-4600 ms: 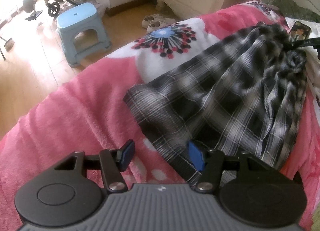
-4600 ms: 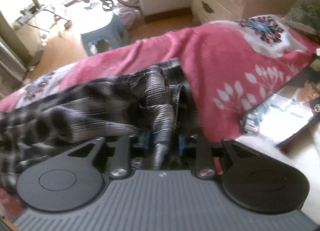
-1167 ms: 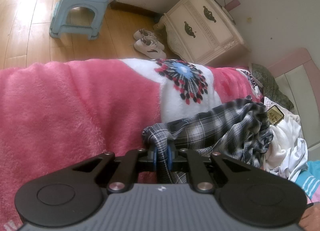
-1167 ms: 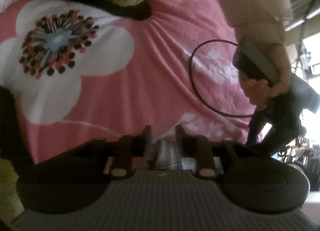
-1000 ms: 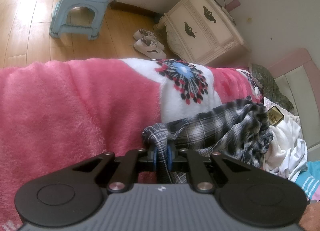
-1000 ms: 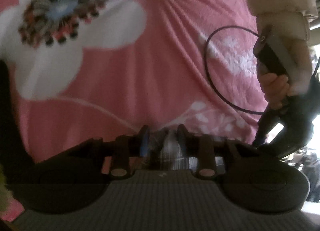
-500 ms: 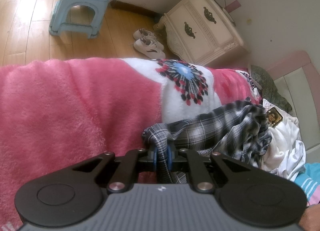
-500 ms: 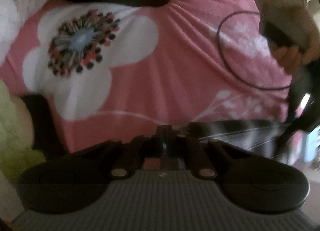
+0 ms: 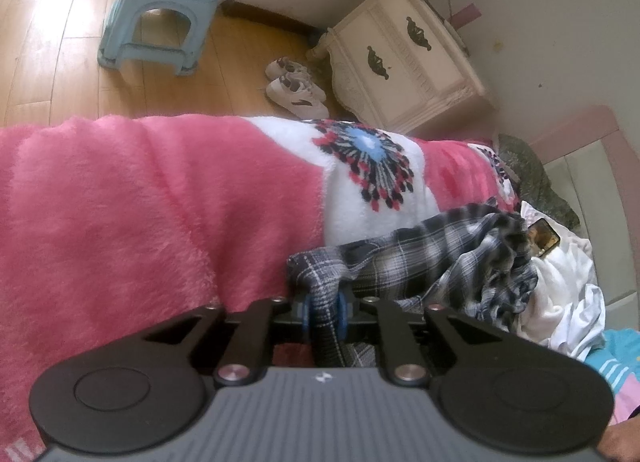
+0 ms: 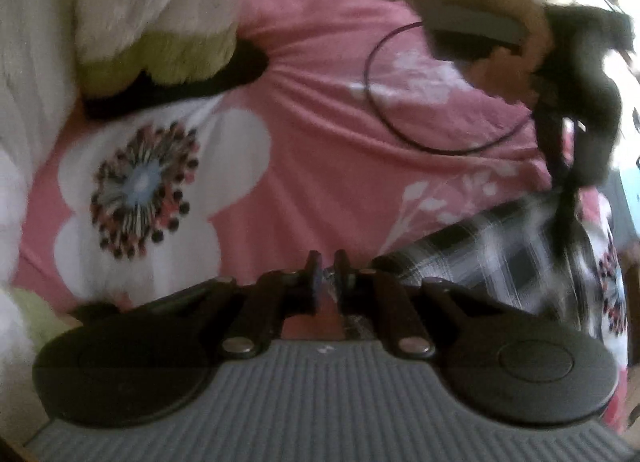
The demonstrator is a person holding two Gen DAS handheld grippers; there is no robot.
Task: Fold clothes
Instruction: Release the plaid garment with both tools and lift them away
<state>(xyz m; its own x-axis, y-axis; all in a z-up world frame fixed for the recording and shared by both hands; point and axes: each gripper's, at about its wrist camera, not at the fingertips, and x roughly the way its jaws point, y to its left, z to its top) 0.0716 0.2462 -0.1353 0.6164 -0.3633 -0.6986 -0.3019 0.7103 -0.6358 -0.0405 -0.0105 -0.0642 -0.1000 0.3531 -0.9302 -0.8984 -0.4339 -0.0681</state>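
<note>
Both grippers, left [image 9: 323, 307] and right [image 10: 327, 269], pinch the shirt [image 9: 432, 254] above the bed [image 9: 120, 202]; next, probably lay it flat.

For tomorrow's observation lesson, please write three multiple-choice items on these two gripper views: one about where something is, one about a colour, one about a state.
1. Where are the white sneakers?
A. On the bed
B. On the wooden floor between the stool and the nightstand
C. On top of the stool

2. What colour is the plastic stool?
A. Light blue
B. Red
C. Black

3. What is the left gripper doing?
A. Hanging wide open above bare blanket
B. Shut on a phone
C. Shut on the plaid garment

Answers:
1 B: the pair sits on the floorboards, with the cream nightstand on one side and the stool on the other.
2 A: its seat and legs are pale blue.
3 C: checked cloth runs between the blue pads, above the pink blanket.
</note>
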